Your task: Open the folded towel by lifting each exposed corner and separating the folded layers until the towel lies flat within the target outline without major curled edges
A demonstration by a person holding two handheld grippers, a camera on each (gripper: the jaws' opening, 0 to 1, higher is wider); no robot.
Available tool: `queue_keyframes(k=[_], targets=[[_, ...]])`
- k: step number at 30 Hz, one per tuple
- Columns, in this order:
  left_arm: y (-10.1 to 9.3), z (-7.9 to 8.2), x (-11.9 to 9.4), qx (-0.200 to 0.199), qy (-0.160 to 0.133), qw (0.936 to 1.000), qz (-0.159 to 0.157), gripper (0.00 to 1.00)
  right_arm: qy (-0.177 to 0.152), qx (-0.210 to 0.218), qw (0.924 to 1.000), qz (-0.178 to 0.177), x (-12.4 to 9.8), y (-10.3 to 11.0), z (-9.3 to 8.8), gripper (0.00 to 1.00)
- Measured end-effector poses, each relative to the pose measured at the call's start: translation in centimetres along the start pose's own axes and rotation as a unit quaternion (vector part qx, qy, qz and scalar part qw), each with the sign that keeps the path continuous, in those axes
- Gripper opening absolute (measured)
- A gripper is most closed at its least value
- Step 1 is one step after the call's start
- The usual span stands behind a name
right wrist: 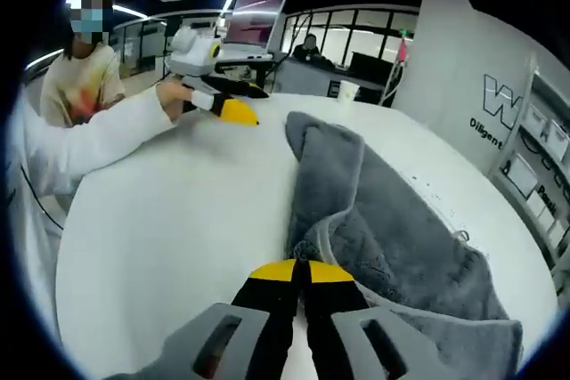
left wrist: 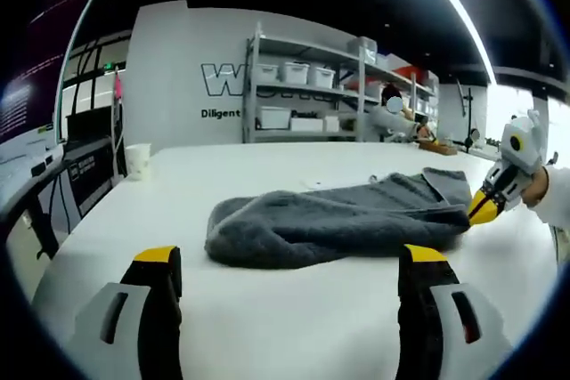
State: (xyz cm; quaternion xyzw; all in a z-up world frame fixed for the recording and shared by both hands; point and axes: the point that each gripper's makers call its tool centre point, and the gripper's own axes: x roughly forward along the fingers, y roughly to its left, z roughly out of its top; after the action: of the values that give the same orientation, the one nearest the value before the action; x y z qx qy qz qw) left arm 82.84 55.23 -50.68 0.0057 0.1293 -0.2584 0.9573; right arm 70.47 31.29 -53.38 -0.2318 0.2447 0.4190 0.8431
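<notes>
A grey towel (left wrist: 329,220) lies crumpled and folded on the white table (left wrist: 267,327). In the left gripper view my left gripper (left wrist: 290,255) stands open just short of the towel's near edge, with nothing between its jaws. The right gripper (left wrist: 488,206) meets the towel's right end there. In the right gripper view my right gripper (right wrist: 298,271) is shut on the towel's (right wrist: 383,220) near rolled edge, and the cloth runs away from it in a long fold. The left gripper (right wrist: 233,111), held by a hand in a white sleeve, hovers over the table beyond the towel's far end.
A paper cup (left wrist: 137,159) stands near the table's far left edge. Shelves with white bins (left wrist: 312,86) line the wall behind the table. A person (right wrist: 80,77) sits beside the table. Bare tabletop (right wrist: 178,220) spreads left of the towel.
</notes>
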Motion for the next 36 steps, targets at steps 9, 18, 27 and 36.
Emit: queue_keyframes(k=[9,18,27,36], targets=[[0.1,-0.2,-0.2,-0.002,0.002,1.0000,0.004,1.00,0.014,-0.018,0.9995,0.020,-0.3,3.7,-1.5,0.00],[0.1,-0.3,-0.1,0.000,0.006,1.0000,0.004,1.00,0.029,-0.032,0.9988,0.022,0.0,4.3,-2.4,0.00],[0.2,-0.4,-0.1,-0.003,0.007,1.0000,0.003,1.00,0.036,-0.043,0.9981,0.023,0.1,4.3,-2.7,0.00],[-2.9,-1.3,-1.1,-0.004,0.008,1.0000,0.002,1.00,0.010,-0.008,0.9992,0.038,-1.5,4.6,-2.2,0.13]])
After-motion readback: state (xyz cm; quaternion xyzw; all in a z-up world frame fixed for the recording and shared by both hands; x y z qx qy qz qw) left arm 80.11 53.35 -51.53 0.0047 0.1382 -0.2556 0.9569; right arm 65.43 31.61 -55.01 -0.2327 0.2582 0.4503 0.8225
